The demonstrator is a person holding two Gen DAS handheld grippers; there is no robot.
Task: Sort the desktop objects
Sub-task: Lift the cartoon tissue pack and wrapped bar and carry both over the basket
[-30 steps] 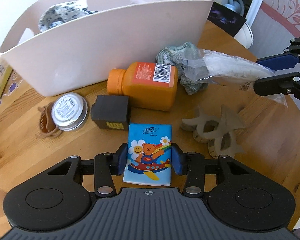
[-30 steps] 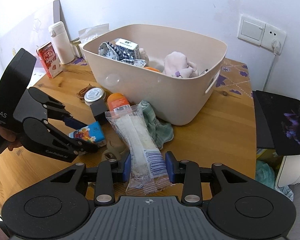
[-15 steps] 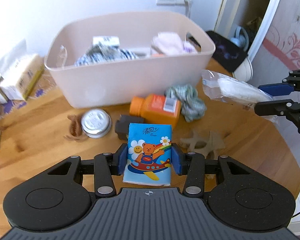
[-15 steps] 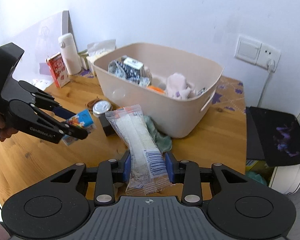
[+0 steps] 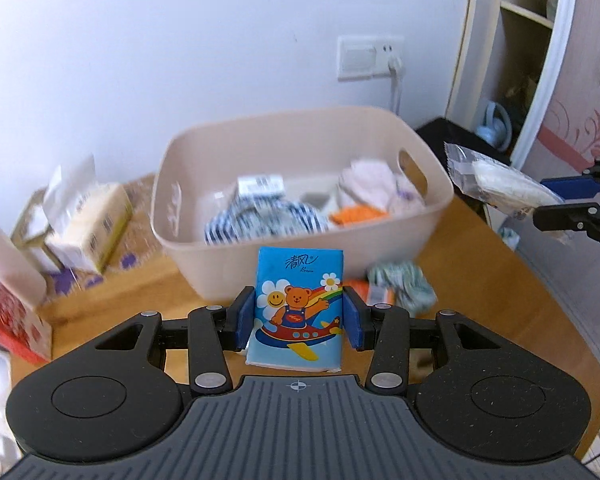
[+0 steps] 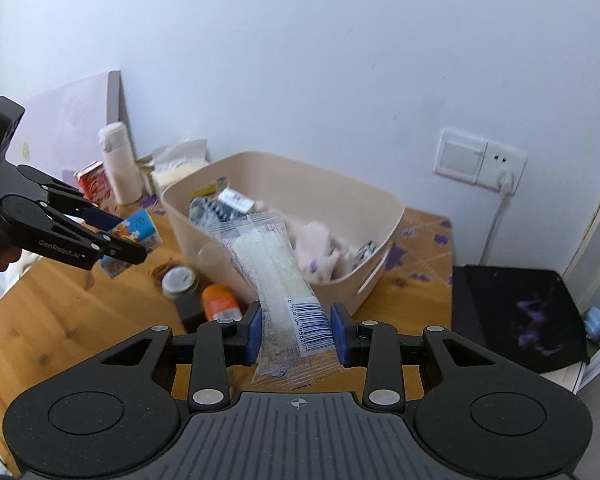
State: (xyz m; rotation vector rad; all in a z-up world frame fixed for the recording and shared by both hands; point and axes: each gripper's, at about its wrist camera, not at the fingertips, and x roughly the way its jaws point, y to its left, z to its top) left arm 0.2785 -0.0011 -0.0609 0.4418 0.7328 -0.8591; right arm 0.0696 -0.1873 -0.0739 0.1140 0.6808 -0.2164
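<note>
Both tongs are loaded and held above the table. Left tongs [image 5: 299,322] pinch a tissue pack [image 5: 298,304] by its two long sides, the blue pads pressed flat on soft printed plastic with a cartoon bear; its long axis runs straight ahead toward 12 o'clock. Right tongs [image 6: 296,334] pinch a clear crinkly snack packet [image 6: 274,280] near its barcode end, with the rest of the long packet sticking out toward 11 o'clock.

Past both loads sits the bin [image 5: 180,236], a smooth beige plastic tub with rounded corners and cut-out handles, already holding striped cloth, a pale bundle and small boxes. From the left tongs it lies dead ahead at 12 o'clock; from the right tongs [image 5: 560,200] at 11 to 12. Neither load looks to be over the rim yet, and the right packet's tip seems nearer.

An orange bottle [image 6: 220,300] and a round tin [image 6: 178,278] lie on the wooden table [image 6: 60,320] before the bin.
</note>
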